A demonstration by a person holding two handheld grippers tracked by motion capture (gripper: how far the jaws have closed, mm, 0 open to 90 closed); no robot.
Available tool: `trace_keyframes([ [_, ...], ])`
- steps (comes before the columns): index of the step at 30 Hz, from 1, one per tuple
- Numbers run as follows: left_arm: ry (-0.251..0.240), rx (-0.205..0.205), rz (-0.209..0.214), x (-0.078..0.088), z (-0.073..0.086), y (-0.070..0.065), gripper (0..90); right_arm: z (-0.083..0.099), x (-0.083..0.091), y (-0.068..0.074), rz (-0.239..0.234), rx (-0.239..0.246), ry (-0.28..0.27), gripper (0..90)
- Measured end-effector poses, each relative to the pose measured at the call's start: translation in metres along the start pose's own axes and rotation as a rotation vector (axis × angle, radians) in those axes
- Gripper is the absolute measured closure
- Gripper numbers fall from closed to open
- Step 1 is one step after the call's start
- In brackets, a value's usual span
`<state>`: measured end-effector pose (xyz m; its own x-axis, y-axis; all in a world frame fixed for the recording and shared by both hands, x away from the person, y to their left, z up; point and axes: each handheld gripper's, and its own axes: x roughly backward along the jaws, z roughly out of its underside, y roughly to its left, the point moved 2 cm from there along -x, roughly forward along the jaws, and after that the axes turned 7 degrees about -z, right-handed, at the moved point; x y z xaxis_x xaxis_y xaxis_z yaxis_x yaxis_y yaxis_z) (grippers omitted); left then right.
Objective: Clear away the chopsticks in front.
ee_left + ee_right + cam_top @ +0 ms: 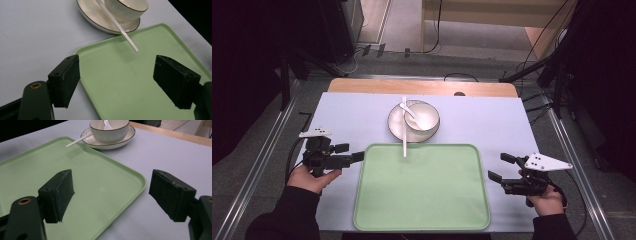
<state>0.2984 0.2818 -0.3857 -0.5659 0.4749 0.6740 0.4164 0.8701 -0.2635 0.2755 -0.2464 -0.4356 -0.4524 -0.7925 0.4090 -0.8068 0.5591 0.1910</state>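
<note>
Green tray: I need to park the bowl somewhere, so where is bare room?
The whole green tray is bare apart from the white stick overhanging its far rim. Crowded only behind it, where the bowl sits on the plate.

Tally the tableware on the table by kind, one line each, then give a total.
Tray: 1, green
Plate: 1, white with a dark rim
Bowl: 1, standing on the plate
Spoon: 1, white, in the bowl
Thin white stick: 1, lying across the plate, its tip over the tray
Total: 5

Matt green plastic tray (422,195), glossy ceramic bowl (422,119)
</note>
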Motion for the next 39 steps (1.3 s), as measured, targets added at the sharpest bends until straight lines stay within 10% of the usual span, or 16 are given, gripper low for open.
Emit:
trace_keyframes([
  [20,0.032,-0.014,-0.031,-0.049,-0.047,-0.018,30.9,0.002,0.002,0.0,0.004,-0.01,0.004,20.4],
  [39,0.135,0.018,-0.151,-0.121,-0.072,-0.036,55.4,0.002,0.003,0.001,0.001,-0.003,-0.004,20.4],
])
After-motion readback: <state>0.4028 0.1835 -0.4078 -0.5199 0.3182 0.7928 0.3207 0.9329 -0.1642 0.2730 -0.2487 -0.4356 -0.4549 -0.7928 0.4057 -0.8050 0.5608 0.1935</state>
